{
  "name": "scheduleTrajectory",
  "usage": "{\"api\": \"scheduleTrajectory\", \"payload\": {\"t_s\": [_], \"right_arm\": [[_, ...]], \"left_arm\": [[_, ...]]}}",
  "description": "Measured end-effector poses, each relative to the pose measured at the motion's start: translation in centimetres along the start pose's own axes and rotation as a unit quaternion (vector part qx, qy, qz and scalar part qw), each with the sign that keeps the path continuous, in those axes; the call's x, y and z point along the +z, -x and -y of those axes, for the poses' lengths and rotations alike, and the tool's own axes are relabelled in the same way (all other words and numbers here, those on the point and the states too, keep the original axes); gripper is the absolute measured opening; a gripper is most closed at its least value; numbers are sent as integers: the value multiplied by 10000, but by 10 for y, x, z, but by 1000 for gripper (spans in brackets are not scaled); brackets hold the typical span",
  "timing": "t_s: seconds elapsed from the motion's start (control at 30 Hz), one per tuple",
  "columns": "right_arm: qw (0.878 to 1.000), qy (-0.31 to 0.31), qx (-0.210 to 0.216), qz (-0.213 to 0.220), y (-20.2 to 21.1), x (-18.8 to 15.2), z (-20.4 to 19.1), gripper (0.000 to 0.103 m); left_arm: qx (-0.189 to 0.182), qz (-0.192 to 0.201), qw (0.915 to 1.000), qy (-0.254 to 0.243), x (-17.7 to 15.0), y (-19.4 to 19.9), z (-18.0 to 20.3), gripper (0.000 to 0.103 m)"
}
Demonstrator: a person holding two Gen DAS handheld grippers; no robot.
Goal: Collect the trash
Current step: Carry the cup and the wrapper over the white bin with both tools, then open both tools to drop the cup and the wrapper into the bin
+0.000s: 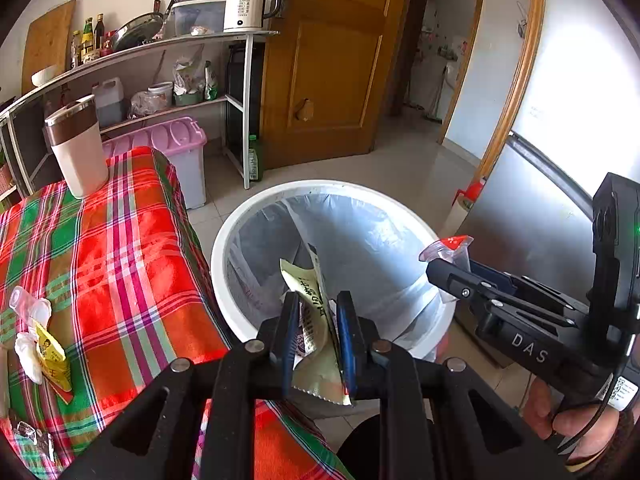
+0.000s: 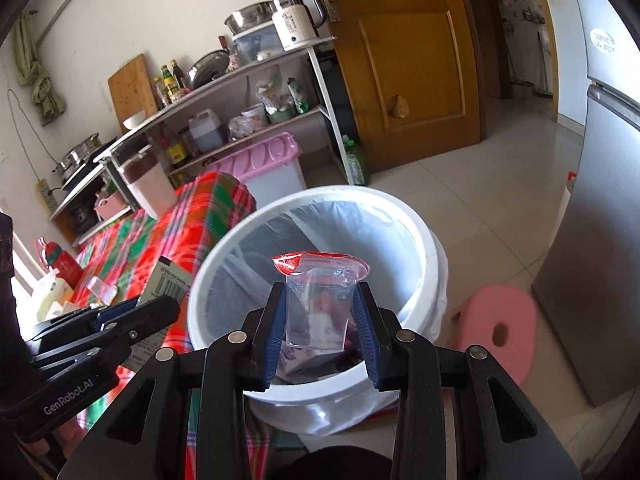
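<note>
Left gripper (image 1: 318, 312): jaws clamped on a crumpled pale-yellow printed wrapper (image 1: 316, 320), held over the mouth of the white trash bucket (image 1: 224, 236).

Right gripper (image 2: 320, 304): jaws closed on a clear plastic cup (image 2: 320, 300) with a peeled red foil lid, also above the bucket opening.

Bucket: lined with a translucent bag, standing on the tiled floor just beside the table; some packaging already lies at its bottom.

Table: covered by a red-green plaid cloth (image 1: 120, 248). On it: a white-and-brown tumbler (image 1: 76, 148) upright at the far end; a yellow sachet (image 1: 50, 356) and clear plastic cups (image 1: 30, 308) near the left edge.

Beside the bucket: pink foam stool (image 2: 500, 332).
</note>
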State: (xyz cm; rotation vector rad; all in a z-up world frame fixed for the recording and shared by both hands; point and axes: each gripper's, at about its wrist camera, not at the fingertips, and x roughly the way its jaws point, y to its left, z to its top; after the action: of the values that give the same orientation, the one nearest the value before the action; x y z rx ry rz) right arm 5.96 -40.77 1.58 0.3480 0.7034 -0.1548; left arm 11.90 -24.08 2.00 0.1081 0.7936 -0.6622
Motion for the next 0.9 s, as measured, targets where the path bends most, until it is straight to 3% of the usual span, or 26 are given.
{"api": "scheduleTrajectory", "payload": {"t_s": [0.43,0.5,0.57,0.67,0.77,0.9], "right_arm": [[9993,-2,-256,-268,-24,0,18,36],[9993,-34,-239,-294,-26,0,21,36],[9992,-73,-192,-328,-27,0,23,36],[9992,-65,-121,-363,-28,0,24,44],[9993,55,-101,-354,-26,1,19,55],[9995,6,-84,-302,-21,0,18,55]], "left_arm": [[-22,-295,9995,82,2,-29,2,21],[-75,-294,9995,95,1,-29,2,26],[-103,-293,9994,125,1,-28,1,41],[-72,-255,9996,128,1,-24,1,51],[-91,-221,9996,177,0,-20,-3,52],[-19,-125,9998,181,-3,-8,-7,55]]}}
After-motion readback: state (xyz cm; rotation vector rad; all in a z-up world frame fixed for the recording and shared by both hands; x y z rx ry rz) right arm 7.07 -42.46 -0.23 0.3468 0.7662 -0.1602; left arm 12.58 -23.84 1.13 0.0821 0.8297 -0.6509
